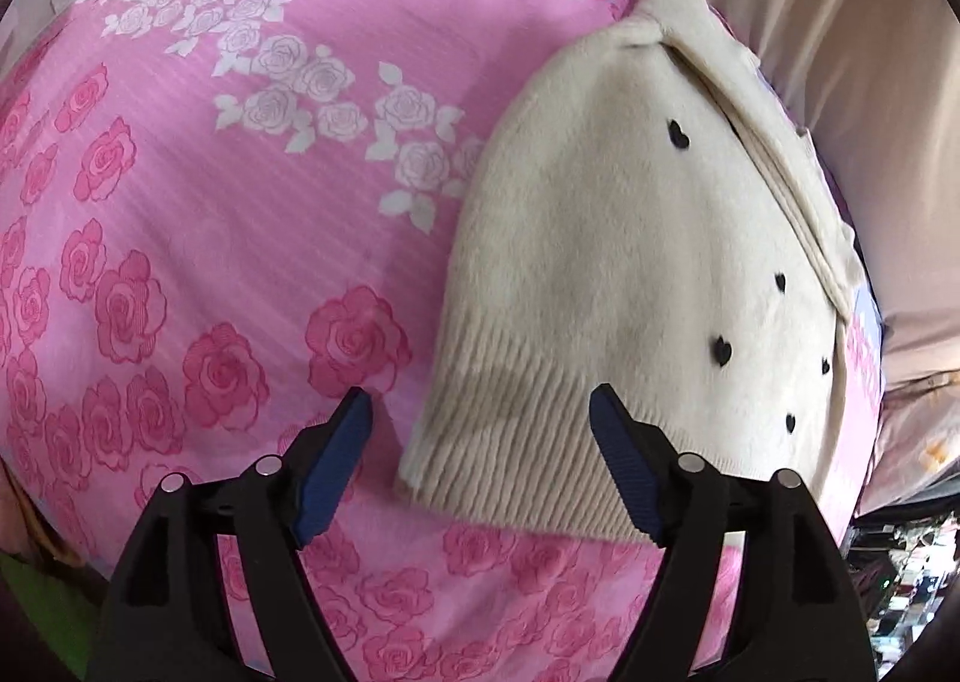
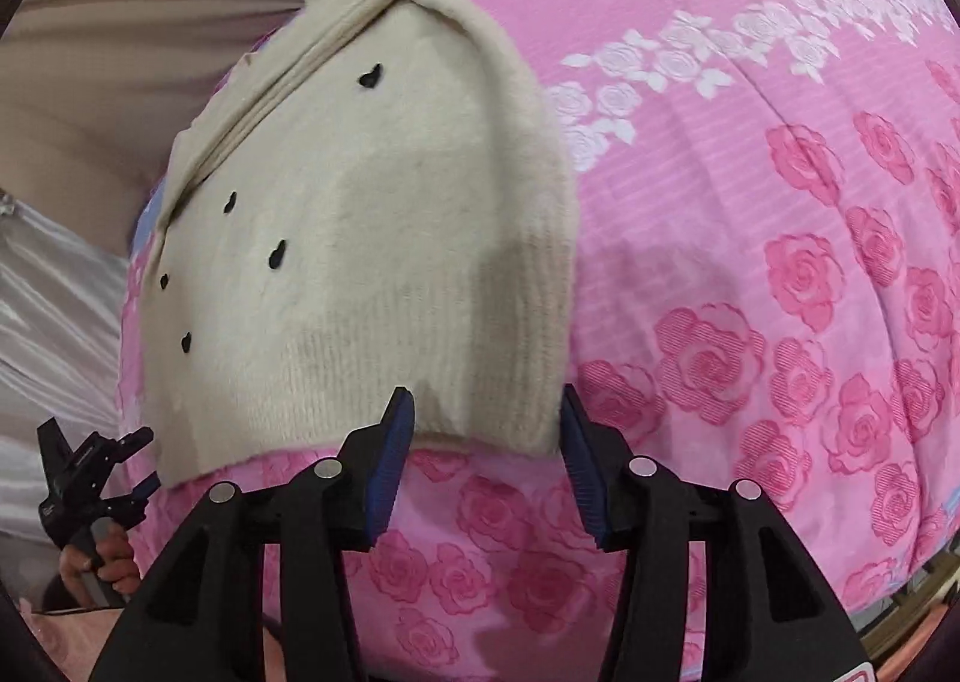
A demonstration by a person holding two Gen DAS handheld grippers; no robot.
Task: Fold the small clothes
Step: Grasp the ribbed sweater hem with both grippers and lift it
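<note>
Two tools hang over the bed, and both stand apart with nothing between their pads. Our left tool (image 1: 480, 412) points down at the ribbed hem of the cream sweater (image 1: 630, 262); one blue pad sits over the pink rose quilt (image 1: 210, 202), the other over the hem's ribbing, and neither presses on the knit. Our right tool (image 2: 487, 412) straddles the hem's other corner in the same way, with the cloth edge just in front of its spread pads. From the right wrist view we also see the left tool (image 2: 102, 472) off at the sweater's far side, gripped by a hand (image 2: 99, 562).

We find the sweater lying flat on the quilt, close to the bed's edge, small black hearts (image 1: 678, 134) dotted across it. A sleeve looks already folded in along one side and bunches in a twist near the top.

We judge the side folds done and the lengthwise fold to be next. That calls for lowering each tool onto its hem corner, pinching through all layers, then carrying the hem up toward the collar evenly so the folded sleeve stays tucked.
</note>
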